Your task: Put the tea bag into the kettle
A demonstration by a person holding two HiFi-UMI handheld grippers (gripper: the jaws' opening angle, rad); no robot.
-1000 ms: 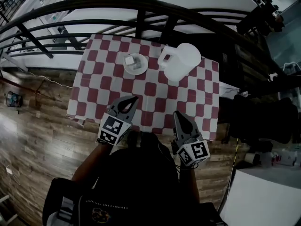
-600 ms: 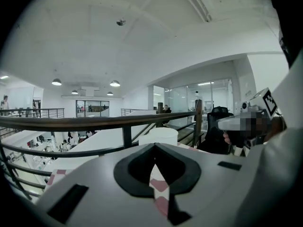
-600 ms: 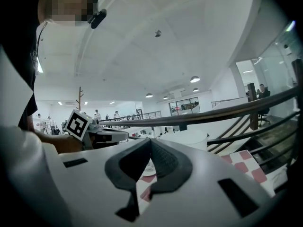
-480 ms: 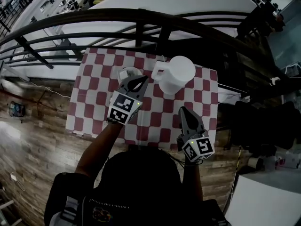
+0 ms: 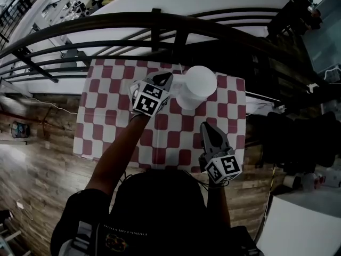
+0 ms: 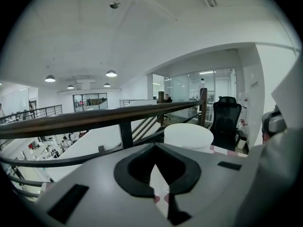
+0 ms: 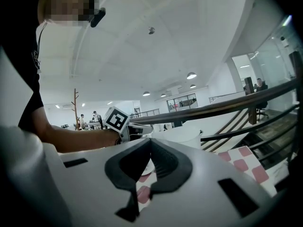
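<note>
The table (image 5: 106, 122), under a red and white checked cloth, carries a white kettle (image 5: 197, 84) at its far edge. The left gripper (image 5: 164, 79), jaws together and empty, hangs just beside the kettle. The right gripper (image 5: 208, 128), also closed on nothing, is near the front edge. The left gripper covers most of a small saucer (image 5: 132, 89). The tea bag cannot be seen.

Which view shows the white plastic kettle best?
The head view: the white plastic kettle shows from above, its round top whole, on the red-and-white checked tablecloth. The left gripper view shows just its top; the right gripper view, its upper part.
</note>
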